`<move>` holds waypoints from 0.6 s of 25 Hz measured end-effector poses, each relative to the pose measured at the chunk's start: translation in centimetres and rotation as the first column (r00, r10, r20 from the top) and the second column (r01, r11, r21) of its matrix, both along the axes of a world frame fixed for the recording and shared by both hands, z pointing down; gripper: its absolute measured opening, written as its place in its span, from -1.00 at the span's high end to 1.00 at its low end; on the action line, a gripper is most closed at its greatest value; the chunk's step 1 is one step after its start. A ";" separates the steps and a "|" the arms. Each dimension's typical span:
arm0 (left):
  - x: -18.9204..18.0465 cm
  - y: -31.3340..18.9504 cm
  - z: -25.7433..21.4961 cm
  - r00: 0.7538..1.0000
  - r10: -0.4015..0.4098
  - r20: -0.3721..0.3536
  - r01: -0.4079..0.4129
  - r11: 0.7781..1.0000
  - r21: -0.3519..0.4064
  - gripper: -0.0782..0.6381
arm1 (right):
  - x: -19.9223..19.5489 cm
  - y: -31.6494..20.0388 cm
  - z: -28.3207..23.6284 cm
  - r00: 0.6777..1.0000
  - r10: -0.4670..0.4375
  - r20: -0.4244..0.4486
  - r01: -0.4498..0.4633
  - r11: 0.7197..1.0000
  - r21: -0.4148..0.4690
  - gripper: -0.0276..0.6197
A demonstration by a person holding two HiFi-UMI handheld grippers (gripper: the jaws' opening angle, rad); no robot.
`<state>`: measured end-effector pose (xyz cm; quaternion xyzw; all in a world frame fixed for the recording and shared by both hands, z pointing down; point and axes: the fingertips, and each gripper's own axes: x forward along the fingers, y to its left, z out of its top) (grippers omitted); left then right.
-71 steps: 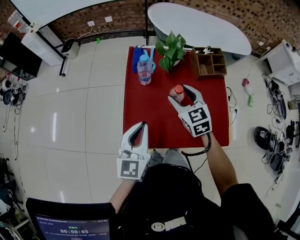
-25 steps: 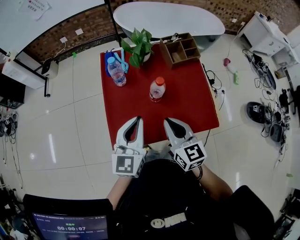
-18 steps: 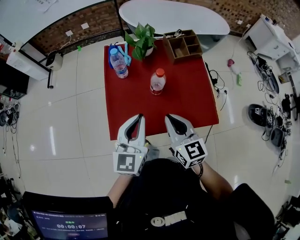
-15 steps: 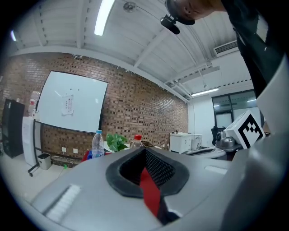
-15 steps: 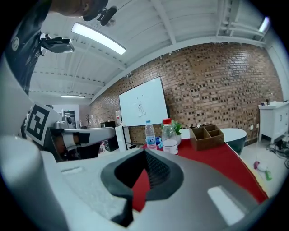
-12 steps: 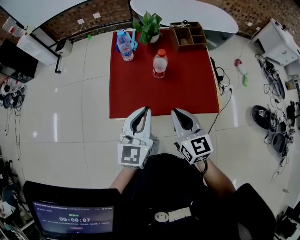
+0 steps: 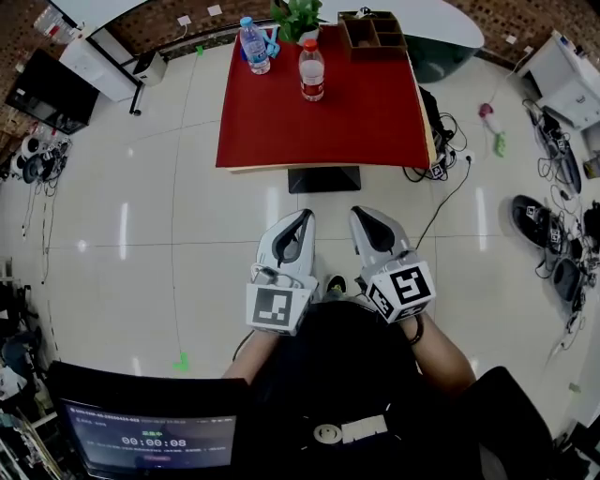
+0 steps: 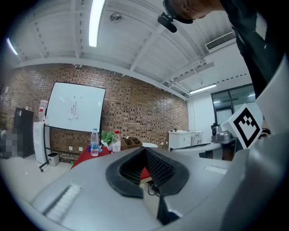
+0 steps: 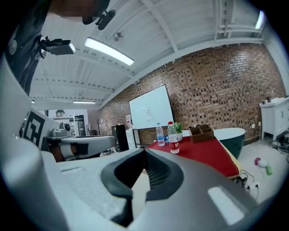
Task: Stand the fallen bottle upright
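The red-capped bottle stands upright on the red table, far ahead of both grippers. It also shows small in the left gripper view and the right gripper view. My left gripper and right gripper hang side by side over the tiled floor, close to the person's body, well back from the table. Both are shut with nothing between the jaws, as the left gripper and right gripper show in their own views.
A blue-capped water bottle, a potted plant and a wooden organiser stand at the table's far end. Cables and gear lie on the floor at the right. A monitor sits at the lower left.
Earlier the right gripper was at the red-capped bottle on the table. Since then both grippers have drawn back from the table together, and the table now lies much farther away. The bottle stays upright.
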<state>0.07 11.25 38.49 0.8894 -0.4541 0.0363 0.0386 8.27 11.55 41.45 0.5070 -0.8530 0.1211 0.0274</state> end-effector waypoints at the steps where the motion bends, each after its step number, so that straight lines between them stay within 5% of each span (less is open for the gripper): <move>1: -0.1 0.8 -0.1 1.000 -0.005 0.003 0.005 1.000 -0.003 0.77 | -0.2 0.8 -0.2 1.000 -0.006 0.008 0.006 1.000 -0.002 0.90; 15: 1.9 1.0 -0.6 0.996 0.079 0.049 -0.079 0.997 0.009 0.77 | -0.6 1.6 -0.2 0.997 -0.012 0.070 0.015 0.999 -0.037 0.90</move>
